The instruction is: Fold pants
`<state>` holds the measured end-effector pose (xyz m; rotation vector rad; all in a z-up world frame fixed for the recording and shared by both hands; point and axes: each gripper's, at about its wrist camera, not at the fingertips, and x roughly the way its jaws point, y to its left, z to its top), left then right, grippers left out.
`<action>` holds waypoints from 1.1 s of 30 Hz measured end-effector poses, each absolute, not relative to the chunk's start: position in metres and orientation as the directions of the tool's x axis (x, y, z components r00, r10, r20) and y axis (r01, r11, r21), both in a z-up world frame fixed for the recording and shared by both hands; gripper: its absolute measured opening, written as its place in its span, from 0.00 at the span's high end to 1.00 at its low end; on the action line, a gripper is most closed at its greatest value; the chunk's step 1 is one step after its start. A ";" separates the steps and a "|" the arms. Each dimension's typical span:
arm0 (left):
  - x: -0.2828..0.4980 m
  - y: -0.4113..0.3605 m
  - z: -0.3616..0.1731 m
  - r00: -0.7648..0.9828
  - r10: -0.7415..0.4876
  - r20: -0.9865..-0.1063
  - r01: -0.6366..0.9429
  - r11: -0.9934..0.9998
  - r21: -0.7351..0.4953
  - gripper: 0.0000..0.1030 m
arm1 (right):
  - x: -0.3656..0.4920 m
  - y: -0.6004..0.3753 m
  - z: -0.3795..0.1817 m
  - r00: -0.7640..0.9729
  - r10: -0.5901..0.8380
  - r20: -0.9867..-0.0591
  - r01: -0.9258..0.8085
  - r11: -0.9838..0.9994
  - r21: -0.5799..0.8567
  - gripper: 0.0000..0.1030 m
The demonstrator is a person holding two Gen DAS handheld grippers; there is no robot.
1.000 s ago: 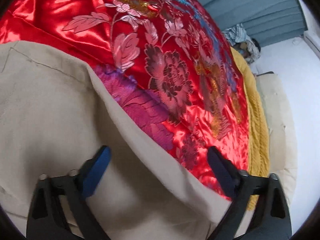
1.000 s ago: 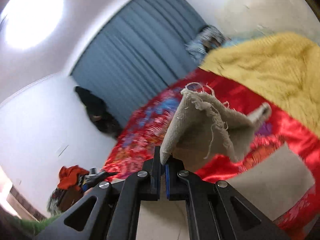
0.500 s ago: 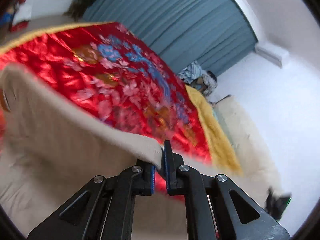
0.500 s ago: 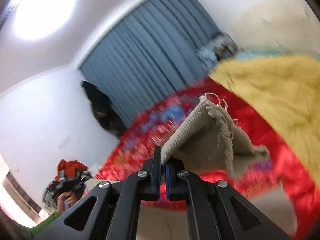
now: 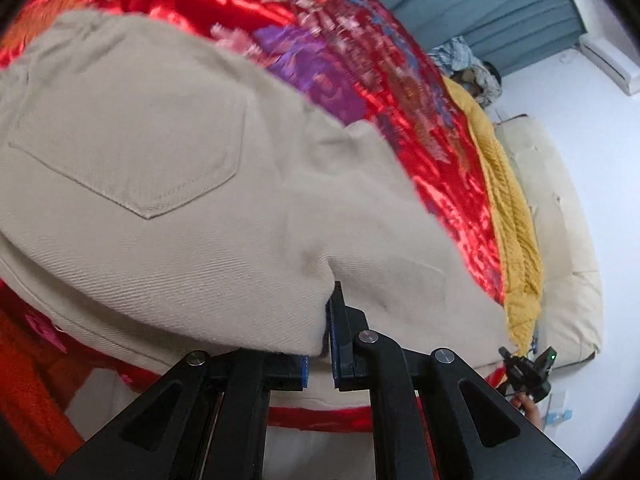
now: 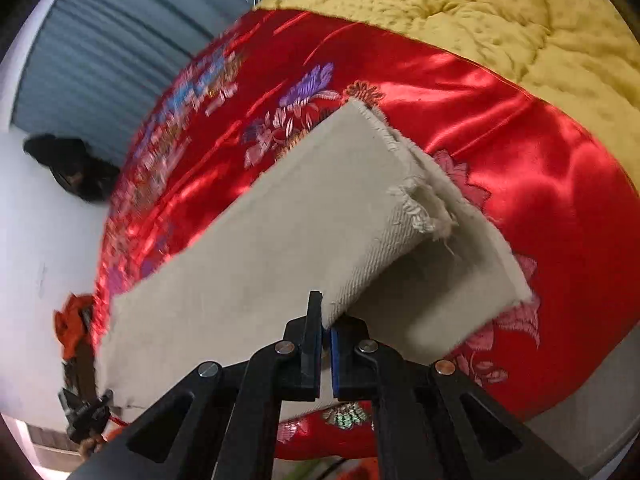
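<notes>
Two cloths cover the bed: a red quilt (image 5: 404,92) with floral embroidery fills most of both views, and a yellow blanket (image 6: 460,12) lies along its far edge, at the top right of the right wrist frame and down the right side of the left wrist frame. Blue curtains (image 6: 100,52) hang behind, at the upper left of the right wrist view. Beige pants (image 5: 168,184) spread over the quilt; in the left wrist view their seat with a stitched back pocket (image 5: 132,148) takes up the left and centre of the frame. In the right wrist view a long leg runs from the lower left up to the centre, ending in a frayed hem (image 6: 416,204). The left gripper (image 5: 325,344), at the bottom centre of its frame, is clamped on a fold of the pants near the seat. The right gripper (image 6: 326,340), also at bottom centre, is closed tight on a lifted edge of the leg just below the hem. A cream mattress (image 5: 560,216) shows beyond the blanket at the right of the left wrist view.
</notes>
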<state>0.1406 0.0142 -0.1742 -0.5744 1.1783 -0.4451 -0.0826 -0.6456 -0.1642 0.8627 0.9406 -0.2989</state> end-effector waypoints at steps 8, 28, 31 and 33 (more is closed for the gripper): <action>0.125 0.003 -0.192 0.272 -0.560 -0.783 0.054 0.821 -0.568 0.95 | -0.082 -0.654 -0.151 0.530 0.096 -0.842 0.587 0.675 0.447 0.97; 0.103 0.025 -0.193 0.321 -0.545 -0.774 0.044 0.825 -0.563 0.98 | -0.101 -0.642 -0.160 0.529 0.073 -0.845 0.640 0.619 0.455 0.97; 0.106 0.034 -0.196 0.332 -0.559 -0.759 0.001 0.805 -0.593 0.81 | -0.099 -0.640 -0.158 0.535 0.051 -0.843 0.638 0.629 0.443 0.97; 0.109 0.041 -0.199 0.348 -0.572 -0.743 -0.024 0.787 -0.617 0.65 | -0.098 -0.639 -0.156 0.547 0.044 -0.836 0.634 0.631 0.448 0.95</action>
